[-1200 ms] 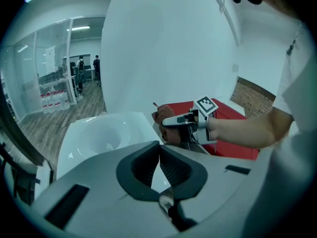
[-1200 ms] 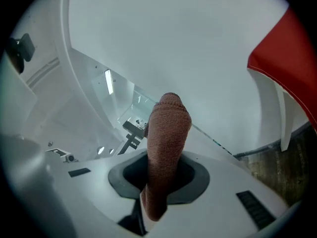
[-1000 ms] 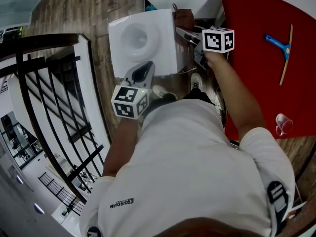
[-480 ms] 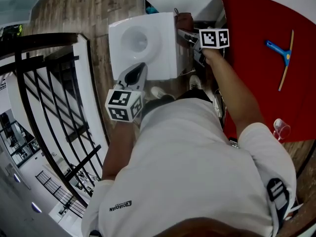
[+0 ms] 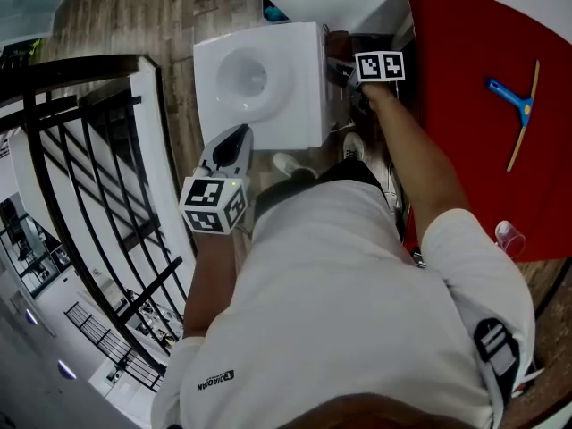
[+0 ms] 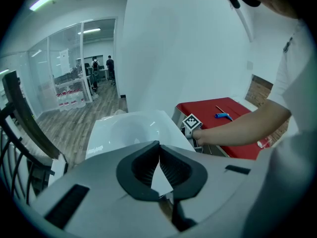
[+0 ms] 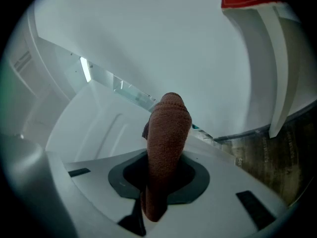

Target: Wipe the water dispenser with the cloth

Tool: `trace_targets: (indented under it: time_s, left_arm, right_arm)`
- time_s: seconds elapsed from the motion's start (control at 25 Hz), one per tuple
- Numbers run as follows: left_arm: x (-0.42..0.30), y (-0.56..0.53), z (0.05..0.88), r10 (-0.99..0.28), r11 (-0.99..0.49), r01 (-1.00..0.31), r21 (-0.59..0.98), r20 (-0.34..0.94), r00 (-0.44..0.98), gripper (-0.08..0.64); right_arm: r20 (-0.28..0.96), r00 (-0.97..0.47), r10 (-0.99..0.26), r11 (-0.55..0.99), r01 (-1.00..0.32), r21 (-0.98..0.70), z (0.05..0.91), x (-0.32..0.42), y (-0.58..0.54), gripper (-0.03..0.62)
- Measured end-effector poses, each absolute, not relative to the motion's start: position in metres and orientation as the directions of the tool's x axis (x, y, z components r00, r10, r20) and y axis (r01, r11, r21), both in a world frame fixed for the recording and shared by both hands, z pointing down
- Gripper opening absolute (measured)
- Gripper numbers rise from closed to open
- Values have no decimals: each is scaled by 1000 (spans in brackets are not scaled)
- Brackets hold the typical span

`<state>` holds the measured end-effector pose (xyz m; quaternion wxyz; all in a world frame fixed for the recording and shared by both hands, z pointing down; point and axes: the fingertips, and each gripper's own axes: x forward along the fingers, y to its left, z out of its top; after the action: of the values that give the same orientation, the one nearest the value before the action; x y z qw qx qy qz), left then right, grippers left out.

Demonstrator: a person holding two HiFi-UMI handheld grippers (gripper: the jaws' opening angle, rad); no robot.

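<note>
Holding the left hand-held gripper [image 5: 234,141] close to the body, jaws pressed together on nothing, tip just over the near edge of the white water dispenser [image 5: 295,105]. Beyond it, reaching down the dispenser's right side with the right hand-held gripper [image 5: 344,70], jaws pinching a folded brown cloth [image 7: 167,133] standing up out of them beside the white side panel. Contact between cloth and panel hard to confirm. Judged as a wiping stroke along that side.

To do it well:
- Press the free fold of cloth flat to the panel, never the hard jaw tips.
- Draw long overlapping passes from top to bottom.
- Keep the pinch firm against slipping.
- Bring the idle gripper onto the top to steady the cabinet against rocking.

Mind the narrow gap between the dispenser and the red tabletop [image 5: 465,123] farther right, with a blue squeegee [image 5: 503,89] and a clear cup [image 5: 509,237] on it, well apart from the work.
</note>
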<state>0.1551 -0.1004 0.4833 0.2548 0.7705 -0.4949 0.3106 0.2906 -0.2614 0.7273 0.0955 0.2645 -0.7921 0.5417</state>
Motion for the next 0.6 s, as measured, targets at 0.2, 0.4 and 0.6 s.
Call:
trace_targets:
  time_s: [0.2, 0.4, 0.6]
  left_arm:
    - [144, -94, 483, -605, -350, -933, 87, 739, 296, 2]
    - [134, -87, 480, -599, -331, -940, 78, 753, 273, 2]
    - [126, -80, 480, -602, -315, -946, 76, 755, 261, 2]
  right_arm:
    - [485, -823, -297, 205, -551, -809, 772, 289, -262, 71]
    - [556, -789, -262, 143, -602, -786, 808, 291, -263, 71]
    - [619, -748, -241, 102, -654, -750, 834, 297, -258, 71]
